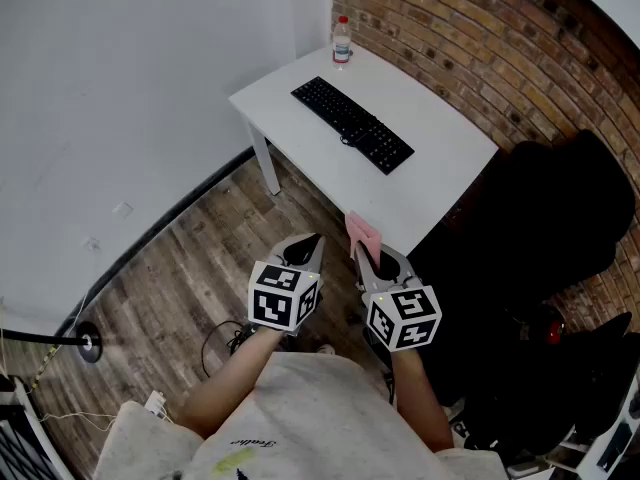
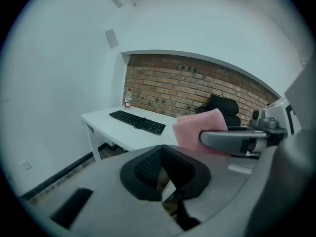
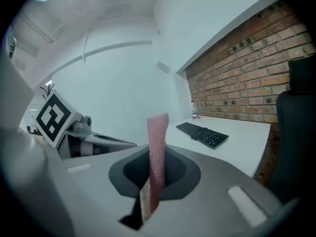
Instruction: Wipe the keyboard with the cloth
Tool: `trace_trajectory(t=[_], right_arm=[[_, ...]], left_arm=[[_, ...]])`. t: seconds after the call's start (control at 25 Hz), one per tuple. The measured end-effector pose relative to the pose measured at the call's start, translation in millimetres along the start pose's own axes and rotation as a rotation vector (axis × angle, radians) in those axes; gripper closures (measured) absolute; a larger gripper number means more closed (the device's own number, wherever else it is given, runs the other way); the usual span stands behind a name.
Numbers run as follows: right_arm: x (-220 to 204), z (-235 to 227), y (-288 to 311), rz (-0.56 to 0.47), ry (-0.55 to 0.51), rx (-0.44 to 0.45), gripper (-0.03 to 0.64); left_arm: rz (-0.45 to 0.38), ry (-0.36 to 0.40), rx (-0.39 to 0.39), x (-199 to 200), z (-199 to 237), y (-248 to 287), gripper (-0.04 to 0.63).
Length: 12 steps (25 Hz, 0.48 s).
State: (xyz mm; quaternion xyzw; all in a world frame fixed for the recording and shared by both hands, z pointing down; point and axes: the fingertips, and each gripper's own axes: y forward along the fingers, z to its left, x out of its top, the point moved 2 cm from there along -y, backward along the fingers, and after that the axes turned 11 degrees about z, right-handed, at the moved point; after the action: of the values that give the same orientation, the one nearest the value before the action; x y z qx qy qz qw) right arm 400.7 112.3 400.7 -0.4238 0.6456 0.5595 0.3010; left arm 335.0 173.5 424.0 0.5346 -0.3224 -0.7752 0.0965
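At the bottom centre of the head view, I hold both grippers side by side over the wooden floor, short of the white table (image 1: 440,138). My right gripper (image 1: 368,260) is clenched on the pink cloth (image 1: 362,234), pinching it by its lower edge, so most of it stands upright above the jaws. My left gripper (image 1: 308,246) has its jaws closed together with nothing between them.

The black keyboard (image 1: 352,124) lies at the upper middle of the frame, well apart from both grippers, aslant on the table, with a small bottle (image 1: 342,40) near the far corner beyond it.

Nothing has been wiped yet, I judge. The grip is my main worry. With so little cloth inside the jaws, dragging it over the keys could pull it free. If I press down at the wrong angle, the hard jaw tips rather than the cloth may scrape the keys. The keyboard rests loose, so a firm stroke could push it across the table toward the bottle unless my left gripper steadies it.
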Motion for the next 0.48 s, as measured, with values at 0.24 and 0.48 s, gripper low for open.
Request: trace_trajectory(t=[0.24,0.48], right_arm=[[-4,-3,9,0.011,0.009,0.021,0.595],[3,-3,33,0.028,0.011,0.015,0.595]], left_arm=[[0.003,0.0,-0.014,2,1,11,0.601],[0.007,-0.008,-0.036,10,23,23,0.601]])
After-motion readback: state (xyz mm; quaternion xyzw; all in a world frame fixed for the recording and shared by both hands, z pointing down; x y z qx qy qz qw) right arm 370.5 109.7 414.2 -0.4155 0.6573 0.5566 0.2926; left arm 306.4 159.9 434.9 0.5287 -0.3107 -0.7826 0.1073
